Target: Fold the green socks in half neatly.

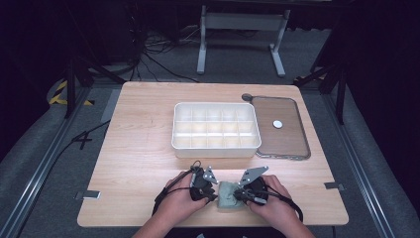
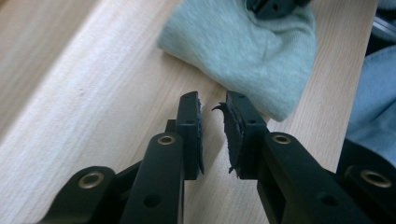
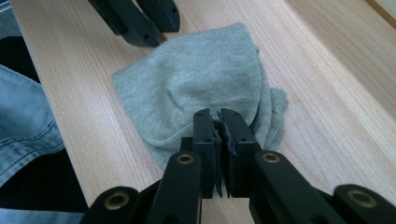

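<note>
A pale grey-green sock (image 1: 228, 196) lies bunched near the table's front edge, between my two grippers. In the left gripper view the sock (image 2: 247, 51) is just ahead of my left gripper (image 2: 214, 100), whose jaws stand a little apart with nothing between them. My right gripper (image 3: 217, 114) has its jaws pressed together over the near end of the sock (image 3: 201, 79), seemingly pinching the cloth. From above, the left gripper (image 1: 215, 197) is at the sock's left edge and the right gripper (image 1: 239, 196) at its right edge.
A white box of many small compartments (image 1: 216, 148) stands mid-table. Its clear lid (image 1: 282, 141) lies to the right with a small white disc (image 1: 277, 124) on it. The person's denim-clad legs (image 3: 23, 116) are just past the front edge.
</note>
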`<move>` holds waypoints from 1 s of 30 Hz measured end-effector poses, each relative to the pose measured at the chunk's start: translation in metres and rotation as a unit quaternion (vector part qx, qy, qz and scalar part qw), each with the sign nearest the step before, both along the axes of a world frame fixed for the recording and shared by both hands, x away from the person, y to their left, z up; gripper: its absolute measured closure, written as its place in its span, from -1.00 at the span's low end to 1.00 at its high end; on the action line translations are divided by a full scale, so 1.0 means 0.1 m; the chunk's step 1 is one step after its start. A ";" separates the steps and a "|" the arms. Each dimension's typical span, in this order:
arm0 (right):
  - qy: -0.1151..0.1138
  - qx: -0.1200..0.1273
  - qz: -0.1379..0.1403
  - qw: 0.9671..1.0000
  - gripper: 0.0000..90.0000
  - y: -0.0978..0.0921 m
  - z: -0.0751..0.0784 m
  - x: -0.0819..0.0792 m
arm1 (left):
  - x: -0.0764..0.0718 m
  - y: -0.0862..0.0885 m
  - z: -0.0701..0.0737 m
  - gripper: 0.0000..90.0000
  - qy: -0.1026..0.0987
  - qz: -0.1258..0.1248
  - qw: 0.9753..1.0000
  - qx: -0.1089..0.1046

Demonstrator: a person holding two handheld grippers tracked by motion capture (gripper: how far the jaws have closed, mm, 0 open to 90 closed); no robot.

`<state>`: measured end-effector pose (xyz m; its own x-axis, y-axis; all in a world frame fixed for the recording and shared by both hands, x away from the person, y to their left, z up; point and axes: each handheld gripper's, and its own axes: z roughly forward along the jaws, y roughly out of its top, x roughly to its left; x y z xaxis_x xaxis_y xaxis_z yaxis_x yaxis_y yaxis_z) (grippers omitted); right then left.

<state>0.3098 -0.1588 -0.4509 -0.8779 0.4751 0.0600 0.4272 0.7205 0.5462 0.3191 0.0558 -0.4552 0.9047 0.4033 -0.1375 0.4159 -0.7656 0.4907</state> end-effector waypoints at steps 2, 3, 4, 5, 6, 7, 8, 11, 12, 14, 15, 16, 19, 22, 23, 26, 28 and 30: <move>0.000 0.002 0.000 1.000 0.90 0.00 0.00 0.00 | 0.00 -0.02 -0.01 0.73 -0.002 -0.006 1.000 -0.002; 0.000 0.002 0.000 1.000 0.90 -0.01 0.00 0.00 | 0.00 -0.03 -0.02 0.74 -0.007 -0.009 1.000 -0.003; -0.001 0.001 0.000 1.000 0.90 0.00 0.00 0.00 | -0.01 -0.04 -0.01 0.74 -0.006 -0.013 1.000 0.002; -0.003 0.001 0.001 1.000 0.90 0.00 0.00 0.00 | -0.01 -0.04 -0.01 0.75 -0.009 -0.015 1.000 -0.002; -0.004 0.000 0.001 1.000 0.90 0.00 0.00 0.00 | -0.01 -0.04 0.00 0.75 -0.011 -0.017 1.000 -0.007; -0.004 0.000 0.002 1.000 0.90 0.00 0.00 0.00 | -0.01 -0.05 0.01 0.74 -0.011 -0.019 1.000 -0.014; -0.005 0.000 0.002 1.000 0.90 0.00 0.00 -0.01 | -0.01 -0.06 0.02 0.72 -0.014 -0.023 0.999 -0.027; -0.004 0.005 0.003 1.000 0.90 0.01 -0.01 -0.01 | -0.03 -0.11 0.07 0.71 -0.039 -0.041 0.996 -0.062; -0.001 0.013 0.004 1.000 0.90 0.02 -0.02 -0.01 | -0.04 -0.13 0.08 0.71 -0.044 -0.046 0.996 -0.066; 0.001 0.020 0.007 1.000 0.91 0.04 -0.03 -0.02 | -0.07 -0.17 0.09 0.74 -0.050 -0.061 0.995 -0.067; 0.001 0.022 0.010 1.000 0.91 0.06 -0.03 -0.02 | -0.08 -0.17 0.10 0.75 -0.052 -0.065 0.994 -0.066; -0.001 0.022 0.012 1.000 0.91 0.06 -0.03 -0.02 | -0.08 -0.17 0.10 0.75 -0.052 -0.065 0.994 -0.066; -0.001 0.025 0.012 1.000 0.91 0.07 -0.04 -0.02 | -0.08 -0.18 0.11 0.74 -0.059 -0.073 0.994 -0.064; 0.006 0.033 0.006 0.999 0.90 0.06 -0.05 -0.02 | -0.08 -0.18 0.11 0.71 -0.057 -0.066 0.994 -0.064; 0.004 0.032 0.003 0.999 0.90 0.06 -0.05 -0.02 | -0.09 -0.18 0.11 0.70 -0.057 -0.063 0.994 -0.064; 0.001 0.032 0.005 0.999 0.90 0.06 -0.05 -0.03 | -0.09 -0.17 0.11 0.67 -0.057 -0.063 0.995 -0.061; 0.002 0.033 0.000 0.999 0.90 0.08 -0.05 -0.03 | -0.08 -0.17 0.11 0.67 -0.053 -0.061 0.995 -0.054; -0.005 0.032 -0.005 0.999 0.91 0.11 -0.06 -0.03 | -0.08 -0.17 0.13 0.69 -0.058 -0.062 0.996 -0.040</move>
